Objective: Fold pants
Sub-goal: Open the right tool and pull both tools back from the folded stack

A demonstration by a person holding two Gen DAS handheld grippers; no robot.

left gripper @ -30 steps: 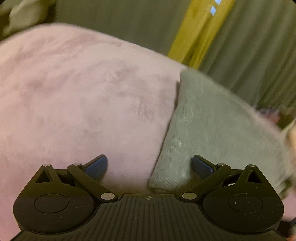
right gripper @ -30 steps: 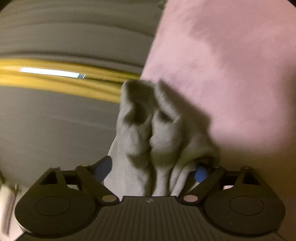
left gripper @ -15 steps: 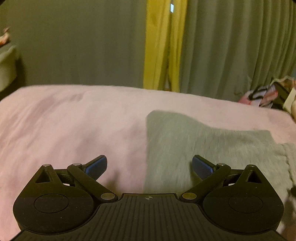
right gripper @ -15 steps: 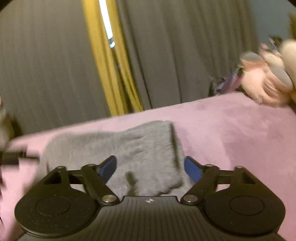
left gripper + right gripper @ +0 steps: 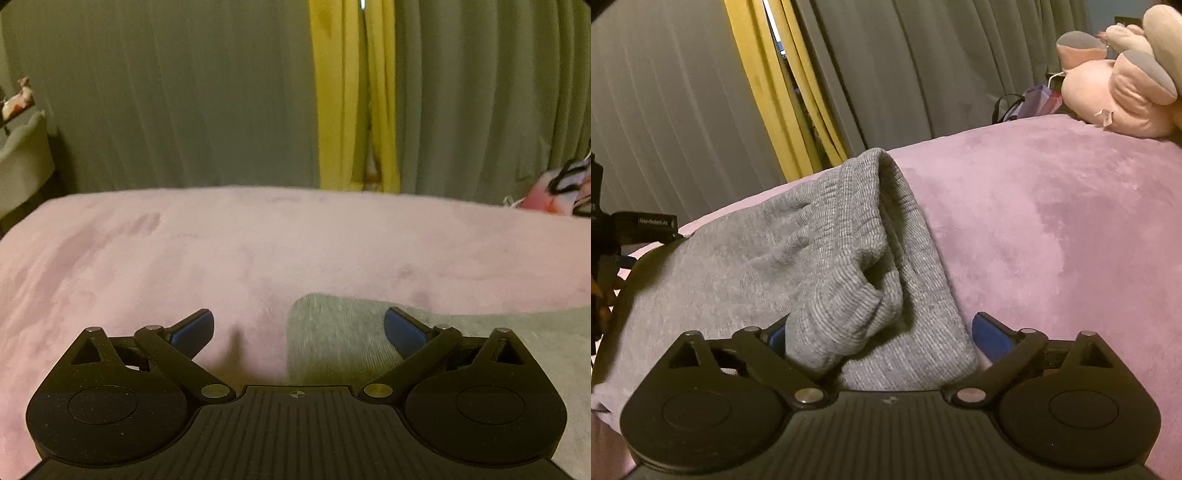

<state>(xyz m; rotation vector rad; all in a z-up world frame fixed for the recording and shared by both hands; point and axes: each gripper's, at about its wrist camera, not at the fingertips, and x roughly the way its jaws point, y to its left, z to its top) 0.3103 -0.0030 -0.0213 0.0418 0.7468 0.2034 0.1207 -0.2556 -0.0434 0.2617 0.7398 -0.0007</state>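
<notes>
The grey knit pants point(image 5: 746, 266) lie on the pink bed cover point(image 5: 1052, 206). In the right wrist view their ribbed end point(image 5: 871, 295) is bunched and lies between the wide-open jaws of my right gripper point(image 5: 877, 334). In the left wrist view a flat grey corner of the pants point(image 5: 340, 332) lies low, under and to the right of my left gripper point(image 5: 297, 330), which is open and empty just above the bed cover point(image 5: 221, 251). The left gripper's body also shows at the left edge of the right wrist view point(image 5: 631, 225).
Grey curtains point(image 5: 166, 92) with a yellow curtain point(image 5: 351, 103) hang behind the bed. A pink plush toy point(image 5: 1119, 88) lies at the far right of the bed, with a bag point(image 5: 1034, 103) beside it. A pale chair point(image 5: 22, 162) stands left of the bed.
Both grippers have swung from looking down at the bed to level with it. The right gripper has moved in until the pants' bunched end lies between its open jaws.
</notes>
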